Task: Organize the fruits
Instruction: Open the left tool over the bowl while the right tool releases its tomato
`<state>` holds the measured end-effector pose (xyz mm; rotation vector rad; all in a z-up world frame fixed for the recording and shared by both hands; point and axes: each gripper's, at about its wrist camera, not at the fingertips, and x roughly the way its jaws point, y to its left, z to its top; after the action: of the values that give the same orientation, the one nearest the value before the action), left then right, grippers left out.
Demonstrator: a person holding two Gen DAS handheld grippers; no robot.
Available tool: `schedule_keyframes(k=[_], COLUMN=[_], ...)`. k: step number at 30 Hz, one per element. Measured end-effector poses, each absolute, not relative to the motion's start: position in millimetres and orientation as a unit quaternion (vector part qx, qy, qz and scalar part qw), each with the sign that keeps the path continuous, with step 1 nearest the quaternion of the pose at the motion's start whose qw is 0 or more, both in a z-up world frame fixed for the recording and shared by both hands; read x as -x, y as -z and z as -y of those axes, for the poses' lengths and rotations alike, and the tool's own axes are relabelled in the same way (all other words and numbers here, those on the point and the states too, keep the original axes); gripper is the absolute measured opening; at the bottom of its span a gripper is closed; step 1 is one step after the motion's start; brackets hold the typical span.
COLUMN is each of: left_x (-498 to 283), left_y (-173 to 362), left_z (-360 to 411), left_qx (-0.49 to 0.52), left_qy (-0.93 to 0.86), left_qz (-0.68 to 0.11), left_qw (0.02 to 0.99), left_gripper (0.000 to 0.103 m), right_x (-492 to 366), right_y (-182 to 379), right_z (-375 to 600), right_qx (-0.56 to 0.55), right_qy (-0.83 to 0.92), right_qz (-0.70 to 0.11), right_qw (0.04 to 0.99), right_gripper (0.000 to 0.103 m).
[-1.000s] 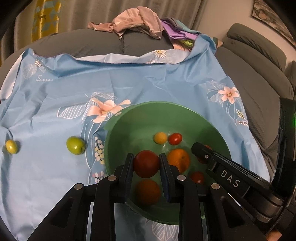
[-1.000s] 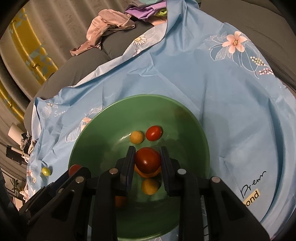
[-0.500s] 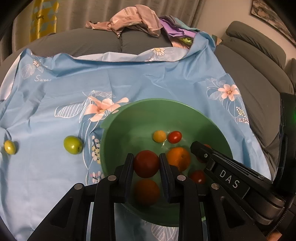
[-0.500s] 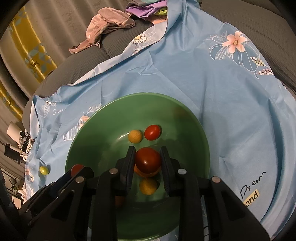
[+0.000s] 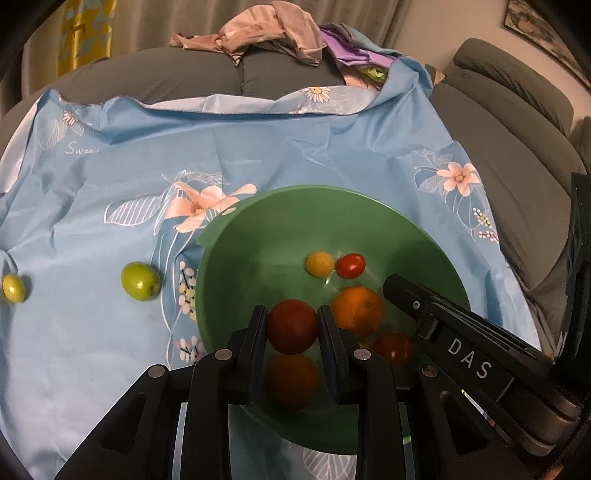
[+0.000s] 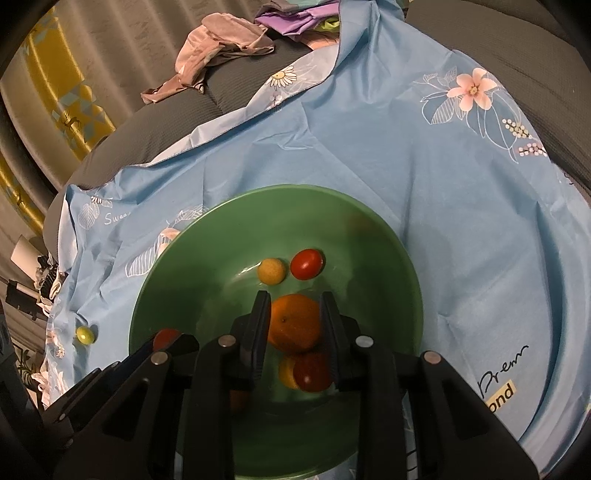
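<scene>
A green bowl (image 5: 258, 254) (image 6: 207, 266) sits on a blue flowered cloth (image 5: 110, 177). My left gripper (image 5: 291, 310) hangs over the bowl's near side, shut on a dark red tomato (image 5: 291, 326) (image 6: 165, 336). My right gripper (image 6: 294, 297) hovers over the bowl's middle with its jaws slightly apart and nothing pressed between them. A red tomato (image 6: 312, 371) (image 5: 393, 347) lies under it in the bowl, beside a yellow fruit (image 6: 286, 371). The bowl also holds an orange (image 6: 293, 321) (image 5: 356, 308), a small yellow ball fruit (image 5: 319, 264) and a cherry tomato (image 5: 351, 266).
On the cloth left of the bowl lie a green fruit (image 5: 140, 282) and a small yellow fruit (image 5: 14, 288) (image 6: 85, 335). Behind the cloth, crumpled clothes (image 5: 269, 26) are piled on the grey sofa (image 5: 517, 166). Curtains hang at the back.
The red tomato that sat between my right gripper's jaws has dropped into the bowl beside the yellow fruit. My left gripper and its tomato have not moved.
</scene>
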<state>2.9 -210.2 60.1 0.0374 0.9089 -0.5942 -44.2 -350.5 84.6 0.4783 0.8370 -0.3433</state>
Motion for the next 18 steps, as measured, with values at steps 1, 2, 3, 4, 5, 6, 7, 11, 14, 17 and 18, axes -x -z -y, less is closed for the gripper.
schedule_keyframes(k=[1, 2, 3, 4, 5, 6, 7, 11, 14, 17, 18], left_x=[-3.0, -3.0, -3.1, -3.4, -3.6, -3.3, -3.0, -2.1, 0.4, 2.5, 2.7], left_y=[-60.0, -59.6, -59.2, -58.9, -58.8, -58.8, -59.2, -60.6, -63.8, -72.1, -75.7], left_z=[210.3, 210.5, 210.9, 211.2, 211.7, 212.0, 212.1, 211.4, 209.1, 200.4, 196.0], left_qx=[-0.019, -0.019, -0.02, -0.019, -0.019, -0.02, -0.02, -0.018, -0.021, -0.007, 0.003], left_qy=[0.282, 0.283, 0.283, 0.284, 0.284, 0.284, 0.285, 0.291, 0.287, 0.292, 0.294], left_qz=[-0.432, -0.432, -0.432, -0.432, -0.433, -0.432, -0.431, -0.429, -0.43, -0.424, -0.423], left_qw=[0.856, 0.856, 0.856, 0.856, 0.856, 0.856, 0.856, 0.855, 0.856, 0.857, 0.857], left_gripper=[0.027, 0.027, 0.027, 0.027, 0.027, 0.027, 0.027, 0.027, 0.033, 0.04, 0.041], right_x=[44.0, 44.2, 44.1, 44.0, 44.1, 44.0, 44.1, 44.6, 47.3, 52.2, 53.1], right_y=[-84.5, -84.6, -84.6, -84.8, -84.8, -84.2, -83.9, -84.6, -88.0, -96.1, -97.7], right_z=[350.8, 350.8, 351.1, 350.9, 350.9, 351.5, 351.8, 352.1, 354.1, 355.6, 354.8], right_qx=[-0.229, -0.229, -0.229, -0.228, -0.228, -0.229, -0.229, -0.232, -0.238, -0.251, -0.251], right_qy=[0.165, 0.165, 0.164, 0.164, 0.164, 0.164, 0.165, 0.165, 0.169, 0.169, 0.169], right_qz=[-0.401, -0.401, -0.401, -0.4, -0.401, -0.4, -0.4, -0.399, -0.389, -0.368, -0.365], right_qw=[0.872, 0.872, 0.872, 0.872, 0.872, 0.872, 0.872, 0.872, 0.874, 0.879, 0.881], right_gripper=[0.029, 0.029, 0.029, 0.029, 0.029, 0.029, 0.029, 0.029, 0.029, 0.031, 0.033])
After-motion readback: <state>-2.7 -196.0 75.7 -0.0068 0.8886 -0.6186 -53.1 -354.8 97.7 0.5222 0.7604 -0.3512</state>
